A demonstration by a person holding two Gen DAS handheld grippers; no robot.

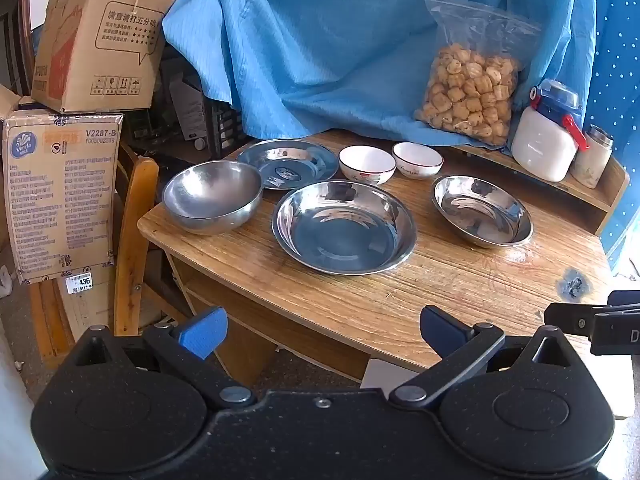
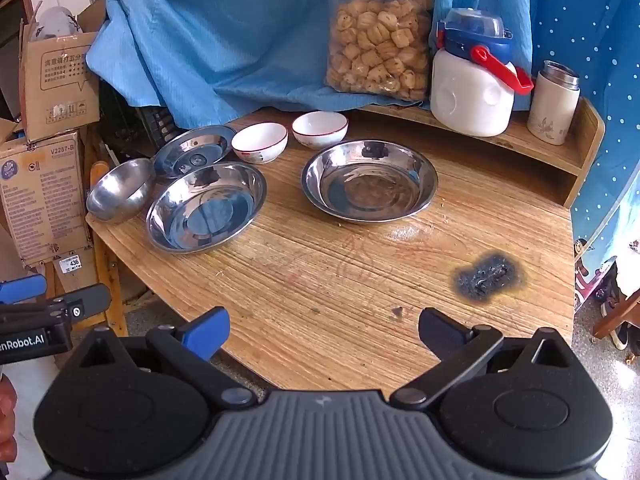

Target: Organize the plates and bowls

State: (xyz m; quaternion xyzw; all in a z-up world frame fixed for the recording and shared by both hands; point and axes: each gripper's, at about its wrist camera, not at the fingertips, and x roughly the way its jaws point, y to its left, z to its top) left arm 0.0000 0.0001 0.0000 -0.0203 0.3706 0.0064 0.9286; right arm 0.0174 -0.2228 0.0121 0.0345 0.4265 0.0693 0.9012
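Note:
On the wooden table sit a deep steel bowl at the left, a flat steel plate behind it, a large steel dish in the middle and another steel dish at the right. Two white ceramic bowls stand side by side at the back. The right wrist view has the same set: steel bowl, flat plate, dishes, white bowls. My left gripper and right gripper hover open and empty over the table's near edge.
A raised shelf at the back right carries a white jug with a blue lid, a thermos and a bag of snacks against a blue cloth. Cardboard boxes and a wooden chair stand left of the table. A dark burn mark scars the tabletop.

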